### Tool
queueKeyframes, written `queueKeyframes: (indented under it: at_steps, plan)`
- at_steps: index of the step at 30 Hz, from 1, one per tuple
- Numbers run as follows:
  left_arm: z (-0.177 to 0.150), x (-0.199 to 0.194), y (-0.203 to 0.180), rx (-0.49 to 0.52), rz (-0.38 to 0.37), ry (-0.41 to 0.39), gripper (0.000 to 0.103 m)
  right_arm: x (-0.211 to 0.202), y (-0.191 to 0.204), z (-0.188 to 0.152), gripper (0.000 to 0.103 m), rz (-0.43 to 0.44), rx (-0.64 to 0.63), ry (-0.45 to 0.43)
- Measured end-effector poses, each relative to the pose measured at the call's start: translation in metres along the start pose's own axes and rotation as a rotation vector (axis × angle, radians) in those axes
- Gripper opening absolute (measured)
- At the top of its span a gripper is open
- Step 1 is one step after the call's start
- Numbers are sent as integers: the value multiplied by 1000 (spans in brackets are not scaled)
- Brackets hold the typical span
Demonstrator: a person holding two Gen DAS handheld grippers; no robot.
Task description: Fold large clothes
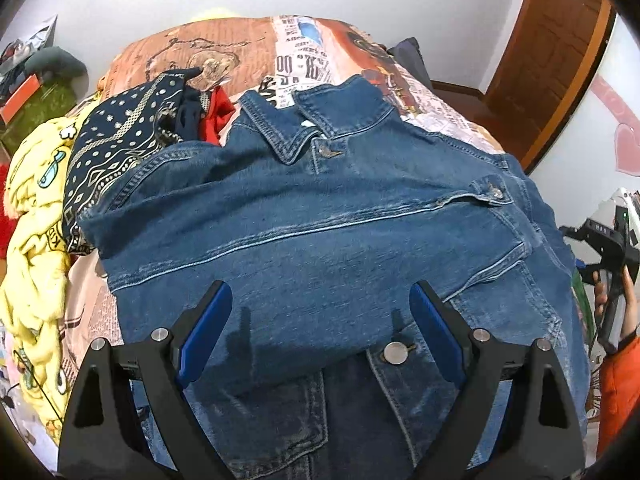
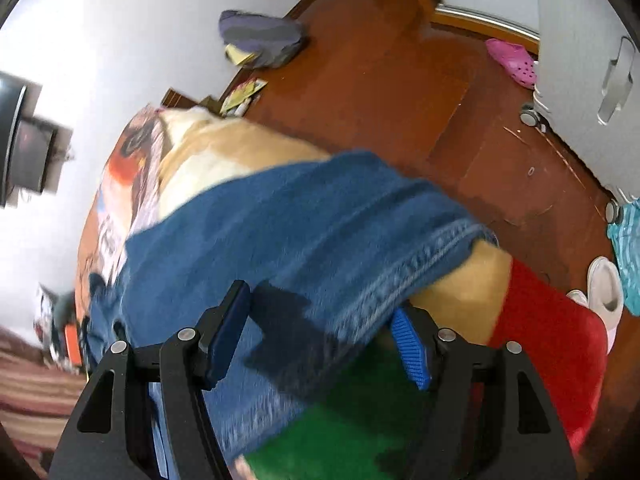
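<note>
Your left gripper [image 1: 320,308] hovers with jaws wide over the denim jacket [image 1: 320,208] spread collar-up on the printed bedspread [image 1: 240,52], while your right gripper [image 2: 320,332] is spread wide at the jacket's hem by the bed's edge.

Blue denim jacket [image 1: 320,216]: spread over most of the bed [image 1: 240,48], covering its near edge. Left edge of bed: blocked by crumpled yellow cartoon-print garment [image 1: 36,240] and navy bandana-print cloth [image 1: 120,140], the latter touching the jacket; red fabric [image 1: 216,116] just behind. Far edge of bed: bare printed bedspread, passable. Right edge: jacket hem overhangs it; brown wooden floor [image 2: 400,100] beyond lies open, with pink perforated clog [image 2: 514,62] and white slipper [image 2: 606,292] well apart from the bed.
</note>
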State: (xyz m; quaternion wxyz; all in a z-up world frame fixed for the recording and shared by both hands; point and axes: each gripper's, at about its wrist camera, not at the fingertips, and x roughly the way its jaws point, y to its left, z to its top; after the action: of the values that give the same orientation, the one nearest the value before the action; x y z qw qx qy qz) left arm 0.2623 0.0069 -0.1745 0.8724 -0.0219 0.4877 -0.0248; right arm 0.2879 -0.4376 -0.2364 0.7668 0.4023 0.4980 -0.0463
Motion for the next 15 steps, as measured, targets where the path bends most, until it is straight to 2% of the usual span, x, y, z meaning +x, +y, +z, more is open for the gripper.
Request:
queueKeyframes:
  at_steps: [2,5,7,12,15]
  plan:
    - [-2,1,2,0,8,5,90,2,3,4,62,-29,7,-12]
    - [-4,0,2,5,19,5,90,1,12,6,44,-85,-29,-45]
    - [-6,-2,3,13,30,-3,90,-5,18,6,24,-118,-62,-69]
    - [-9,-8,7,15,21,-16,90,-41,45,4,11,-89,-165,-165]
    - [-10,-11,11,10,17,-24,90,-69,76,3,10,-32,-236,-222]
